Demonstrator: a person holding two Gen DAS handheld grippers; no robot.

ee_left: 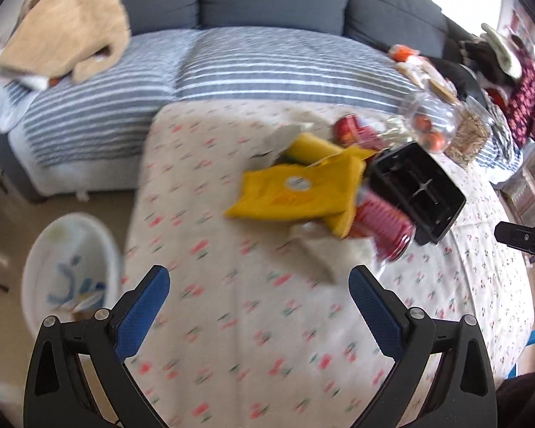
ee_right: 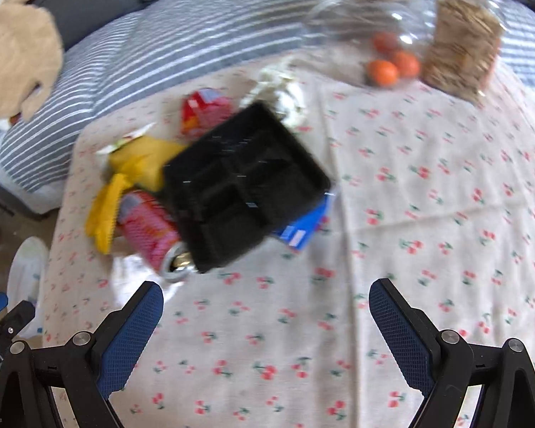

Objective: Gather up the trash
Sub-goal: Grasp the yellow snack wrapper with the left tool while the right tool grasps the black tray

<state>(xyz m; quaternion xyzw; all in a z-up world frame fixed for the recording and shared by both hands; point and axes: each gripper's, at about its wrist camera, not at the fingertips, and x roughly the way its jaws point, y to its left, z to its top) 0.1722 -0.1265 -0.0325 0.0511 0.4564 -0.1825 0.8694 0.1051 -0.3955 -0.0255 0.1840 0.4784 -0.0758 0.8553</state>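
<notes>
Here, trash heaped mid-bench (ee_left: 267, 321): black tray (ee_right: 242, 185) tilted over a red can (ee_right: 149, 228), yellow bags (ee_left: 296, 189) beside, blue packet (ee_right: 303, 228) under the tray. Left hand-held gripper (ee_left: 258, 285) and right hand-held gripper (ee_right: 265, 299) both spread wide, empty, short of the heap. White bin (ee_left: 67, 267) on floor left.

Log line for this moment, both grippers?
left gripper: open, empty | right gripper: open, empty | black tray: on table with trash pile | white bin: on floor
</notes>
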